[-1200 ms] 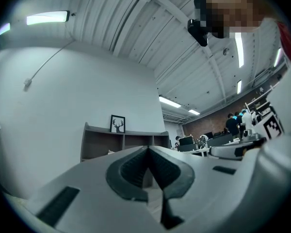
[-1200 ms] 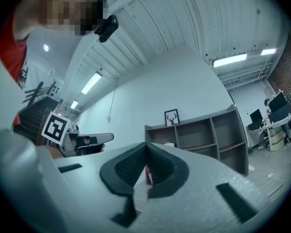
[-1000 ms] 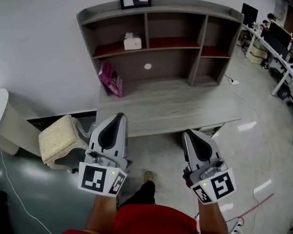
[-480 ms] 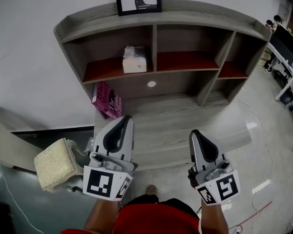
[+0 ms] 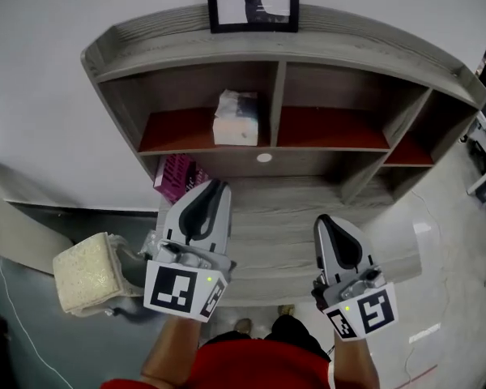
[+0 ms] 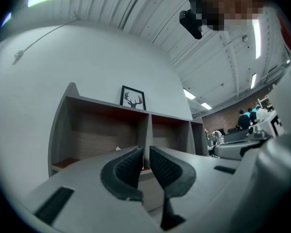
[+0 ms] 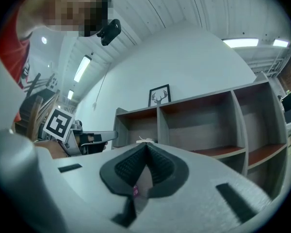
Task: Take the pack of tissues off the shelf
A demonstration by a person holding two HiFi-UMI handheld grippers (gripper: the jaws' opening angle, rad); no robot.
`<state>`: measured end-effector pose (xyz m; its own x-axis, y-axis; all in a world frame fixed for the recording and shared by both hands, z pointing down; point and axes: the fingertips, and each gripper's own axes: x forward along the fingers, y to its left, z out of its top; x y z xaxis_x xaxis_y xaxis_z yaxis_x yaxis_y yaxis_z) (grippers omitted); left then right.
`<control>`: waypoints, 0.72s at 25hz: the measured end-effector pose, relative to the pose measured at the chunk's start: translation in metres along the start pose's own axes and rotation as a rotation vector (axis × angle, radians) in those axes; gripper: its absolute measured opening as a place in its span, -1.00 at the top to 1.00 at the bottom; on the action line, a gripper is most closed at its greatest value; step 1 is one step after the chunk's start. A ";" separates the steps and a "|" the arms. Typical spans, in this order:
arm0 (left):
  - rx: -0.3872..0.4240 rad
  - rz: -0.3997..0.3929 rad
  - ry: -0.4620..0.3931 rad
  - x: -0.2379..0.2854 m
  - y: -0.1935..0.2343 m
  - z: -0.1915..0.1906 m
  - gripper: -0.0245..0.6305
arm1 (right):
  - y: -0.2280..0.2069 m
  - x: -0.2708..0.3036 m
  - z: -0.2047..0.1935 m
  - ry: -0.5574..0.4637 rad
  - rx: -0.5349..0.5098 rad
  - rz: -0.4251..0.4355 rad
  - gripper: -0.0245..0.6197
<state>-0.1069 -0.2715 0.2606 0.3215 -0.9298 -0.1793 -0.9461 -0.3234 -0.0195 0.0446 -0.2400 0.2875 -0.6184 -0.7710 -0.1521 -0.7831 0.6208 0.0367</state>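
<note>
The white pack of tissues (image 5: 236, 118) sits on the red shelf board in the upper left compartment of the grey shelf unit (image 5: 275, 83). My left gripper (image 5: 215, 187) is held over the desk's front, below the pack and well short of it, jaws shut with nothing between them. To its right, my right gripper (image 5: 331, 220) is also shut and empty, a little lower. In the left gripper view the jaws (image 6: 145, 153) point at the shelf's left compartments. In the right gripper view the top of the tissue pack (image 7: 144, 141) peeks just over the shut jaws (image 7: 146, 147).
A framed deer picture (image 5: 253, 1) stands on top of the shelf unit. A magenta packet (image 5: 176, 178) leans at the desk's back left. The grey desk top (image 5: 287, 217) lies under the shelves. A cushioned stool (image 5: 85, 270) stands on the floor at left.
The shelf has come closer and fills more of the head view; the tissue pack looks larger. Both grippers have moved forward over the desk and stay shut.
</note>
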 end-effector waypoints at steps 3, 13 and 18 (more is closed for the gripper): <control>-0.002 0.047 0.012 0.019 0.003 -0.005 0.69 | -0.019 0.015 -0.001 -0.006 0.004 0.054 0.91; 0.036 0.271 0.109 0.078 0.025 -0.036 -0.20 | -0.079 0.035 -0.006 -0.018 0.048 0.215 0.91; 0.049 0.335 0.189 0.099 0.041 -0.055 -0.31 | -0.099 0.037 -0.015 -0.005 0.059 0.195 0.91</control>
<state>-0.1118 -0.3868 0.2959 -0.0079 -1.0000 0.0011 -0.9992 0.0079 -0.0383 0.0978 -0.3322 0.2929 -0.7575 -0.6349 -0.1521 -0.6433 0.7656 0.0082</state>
